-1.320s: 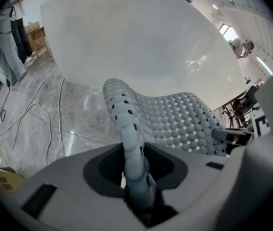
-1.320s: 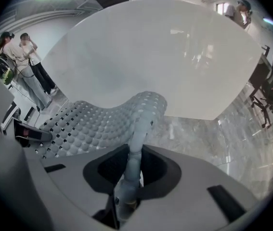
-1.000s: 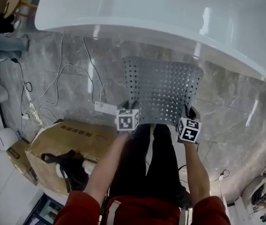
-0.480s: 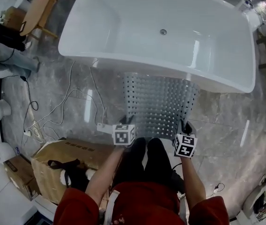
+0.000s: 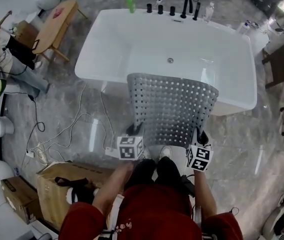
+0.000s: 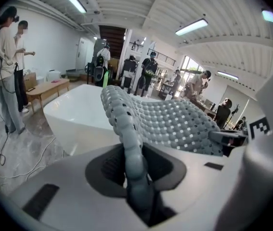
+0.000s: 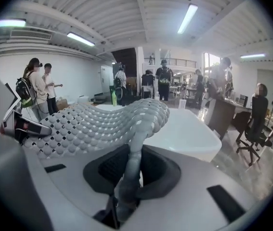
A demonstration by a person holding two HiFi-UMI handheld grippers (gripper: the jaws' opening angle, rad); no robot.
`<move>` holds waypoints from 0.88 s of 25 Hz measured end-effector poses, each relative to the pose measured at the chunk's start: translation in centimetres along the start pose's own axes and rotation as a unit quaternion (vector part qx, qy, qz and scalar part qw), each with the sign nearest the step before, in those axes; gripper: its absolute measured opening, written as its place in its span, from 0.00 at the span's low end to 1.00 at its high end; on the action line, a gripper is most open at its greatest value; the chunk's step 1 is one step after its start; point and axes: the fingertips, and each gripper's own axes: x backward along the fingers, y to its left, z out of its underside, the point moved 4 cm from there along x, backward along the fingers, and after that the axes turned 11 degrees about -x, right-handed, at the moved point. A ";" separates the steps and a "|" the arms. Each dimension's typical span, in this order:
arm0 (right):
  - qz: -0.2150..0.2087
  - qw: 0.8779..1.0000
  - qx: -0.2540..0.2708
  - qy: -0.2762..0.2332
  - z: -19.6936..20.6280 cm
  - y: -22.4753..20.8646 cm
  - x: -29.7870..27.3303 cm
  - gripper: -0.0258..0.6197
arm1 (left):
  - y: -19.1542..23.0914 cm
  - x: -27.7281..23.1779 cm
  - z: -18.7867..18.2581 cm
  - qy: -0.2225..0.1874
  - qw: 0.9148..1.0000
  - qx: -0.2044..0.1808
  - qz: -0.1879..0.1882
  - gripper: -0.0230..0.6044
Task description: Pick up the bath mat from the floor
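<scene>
Bath mat [image 5: 172, 109] is off the floor, held out toward the bathtub [image 5: 126, 49]. Left gripper [image 5: 135, 130] and right gripper [image 5: 201, 135] each clamp a near corner. Risk: edge-only grips, so the floppy mat may sag, slip free, or snag the tub rim.

1. Floor [image 5: 242, 149]: grey marble-look tiles, glossy, w/ light streaks.
2. White freestanding bathtub [image 5: 147, 44] mid-room; black taps [image 5: 187, 6] + green bottle [image 5: 130, 1] on far rim.
3. Low wooden bench [image 5: 51, 26] to left of tub.
4. White cables [image 5: 41, 146] loop across floor; cardboard box [image 5: 54, 196] nearby, bottom left.
5. Ceiling [image 7: 141, 13]: white, ribbed, long strip lights [image 7: 188, 17]. Walls white.
6. Several ppl [image 6: 8, 52] stand by left wall, more at back. Desk [image 7: 223, 117] + office chair [image 7: 252, 136] on right.
</scene>
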 end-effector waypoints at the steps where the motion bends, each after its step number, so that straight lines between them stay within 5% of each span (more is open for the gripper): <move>1: -0.001 1.000 0.001 -0.016 -1.4 0.2 0.5 0.15 | -0.1 0.7 -1.3 -0.017 1.000 -0.003 -0.001 0.19; 11: 0.004 0.985 0.015 -0.170 -12.9 1.3 5.5 0.15 | -1.0 6.4 -12.9 -0.171 0.983 -0.059 -0.025 0.19; 22: 0.025 0.949 0.054 -0.309 -23.2 2.5 10.7 0.15 | -1.8 12.2 -22.6 -0.307 0.946 -0.094 -0.035 0.19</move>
